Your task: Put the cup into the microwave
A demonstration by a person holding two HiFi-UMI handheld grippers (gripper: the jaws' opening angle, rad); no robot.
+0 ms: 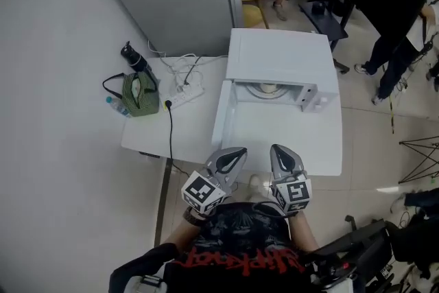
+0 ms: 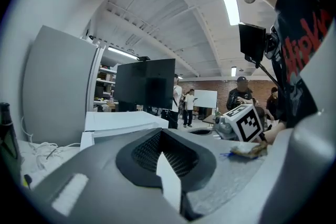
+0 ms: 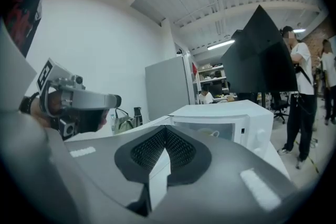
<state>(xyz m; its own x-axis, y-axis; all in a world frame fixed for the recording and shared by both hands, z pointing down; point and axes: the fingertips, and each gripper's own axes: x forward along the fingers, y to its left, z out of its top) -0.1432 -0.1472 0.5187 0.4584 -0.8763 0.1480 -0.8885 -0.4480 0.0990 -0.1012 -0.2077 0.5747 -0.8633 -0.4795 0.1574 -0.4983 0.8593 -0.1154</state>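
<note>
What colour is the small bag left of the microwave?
The bag is green with a black strap; the head view shows it best.

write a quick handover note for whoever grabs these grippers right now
Left gripper: shut, empty, held close to the body.
Right gripper: shut, empty, beside the left one.
Cup: inside the microwave, which stands on the white table.
Microwave door: swung open to the left.
Done: the cup is in.
Left: nothing for the cup itself; likely only closing the door, if that is wanted.
</note>
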